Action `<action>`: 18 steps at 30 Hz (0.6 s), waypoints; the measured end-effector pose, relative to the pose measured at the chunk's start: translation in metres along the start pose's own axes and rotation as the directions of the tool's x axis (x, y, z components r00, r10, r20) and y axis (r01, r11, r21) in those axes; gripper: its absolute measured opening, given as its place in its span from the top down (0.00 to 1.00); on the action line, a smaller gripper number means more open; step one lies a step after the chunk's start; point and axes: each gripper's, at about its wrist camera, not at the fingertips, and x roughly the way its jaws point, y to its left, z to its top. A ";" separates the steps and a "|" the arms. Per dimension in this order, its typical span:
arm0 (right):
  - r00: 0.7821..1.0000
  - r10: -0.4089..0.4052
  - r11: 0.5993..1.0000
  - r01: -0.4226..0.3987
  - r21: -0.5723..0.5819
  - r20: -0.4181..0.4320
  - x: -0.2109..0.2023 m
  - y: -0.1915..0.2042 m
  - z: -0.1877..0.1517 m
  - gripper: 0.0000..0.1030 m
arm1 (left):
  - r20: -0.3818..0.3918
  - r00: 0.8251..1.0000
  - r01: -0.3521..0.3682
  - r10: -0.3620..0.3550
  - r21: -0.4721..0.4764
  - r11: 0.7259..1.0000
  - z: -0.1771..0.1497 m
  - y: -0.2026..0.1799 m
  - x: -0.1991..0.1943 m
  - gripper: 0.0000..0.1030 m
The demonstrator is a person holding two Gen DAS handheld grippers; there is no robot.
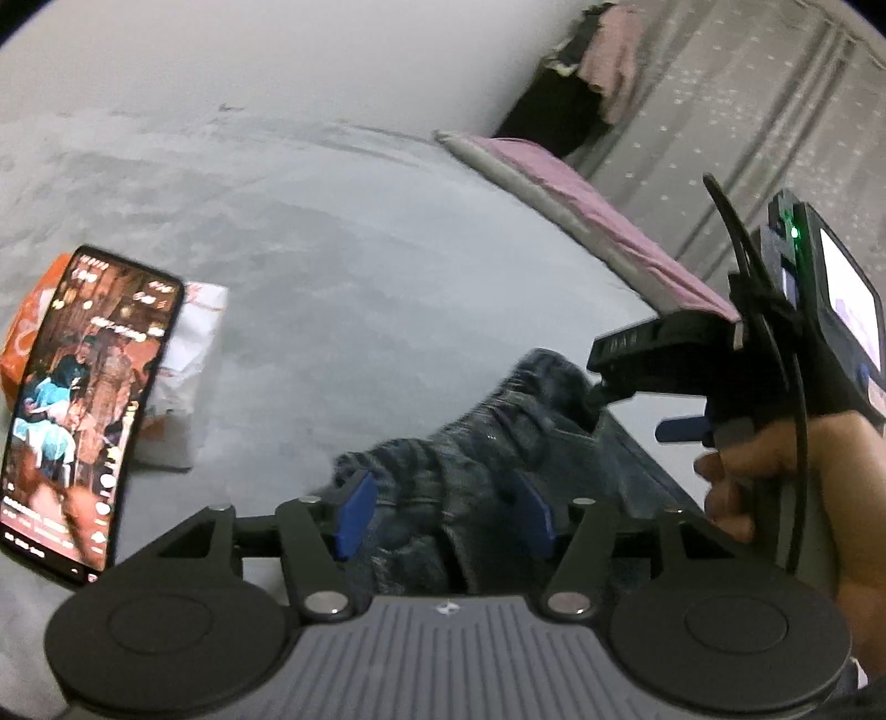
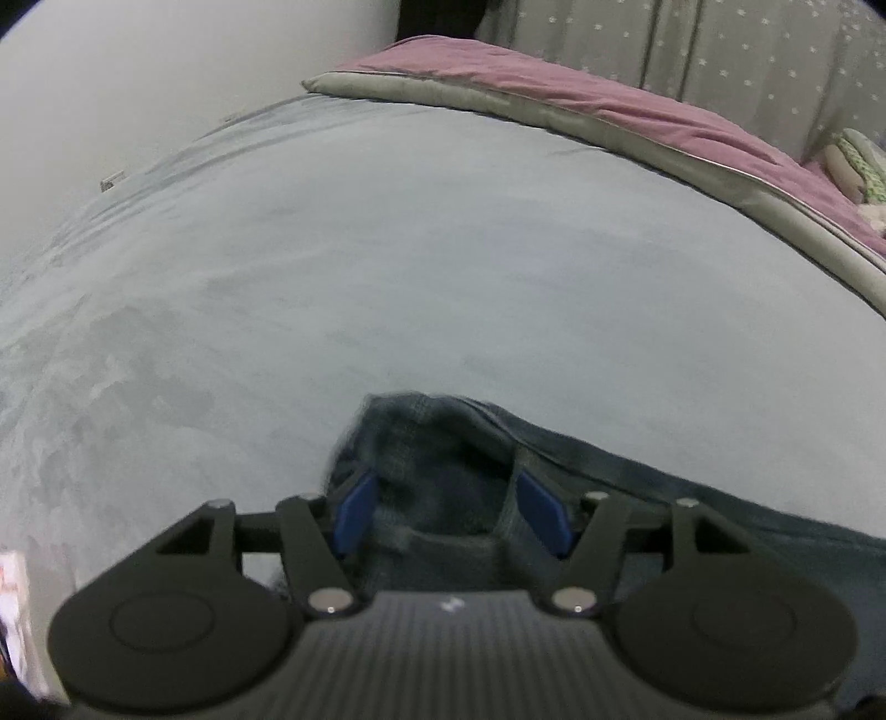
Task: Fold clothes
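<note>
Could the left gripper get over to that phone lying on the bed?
Probably yes. The left gripper is open above the jeans, and only bare bedcover lies between it and the phone.

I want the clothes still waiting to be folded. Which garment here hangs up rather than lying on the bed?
The pink garment hangs by the wall in the far corner, above a black one. The jeans lie on the bed.
</note>
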 end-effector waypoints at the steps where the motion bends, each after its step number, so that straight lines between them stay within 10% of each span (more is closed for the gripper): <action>1: 1.000 -0.007 1.000 0.007 0.005 0.000 -0.004 -0.006 -0.003 0.41 | 0.000 1.000 0.008 -0.008 0.011 1.000 -0.002 -0.003 -0.003 0.43; 18: 0.999 -0.040 0.982 0.044 0.186 -0.025 -0.086 -0.150 -0.112 0.32 | -0.133 0.987 0.124 -0.090 0.275 0.953 -0.063 -0.074 -0.027 0.39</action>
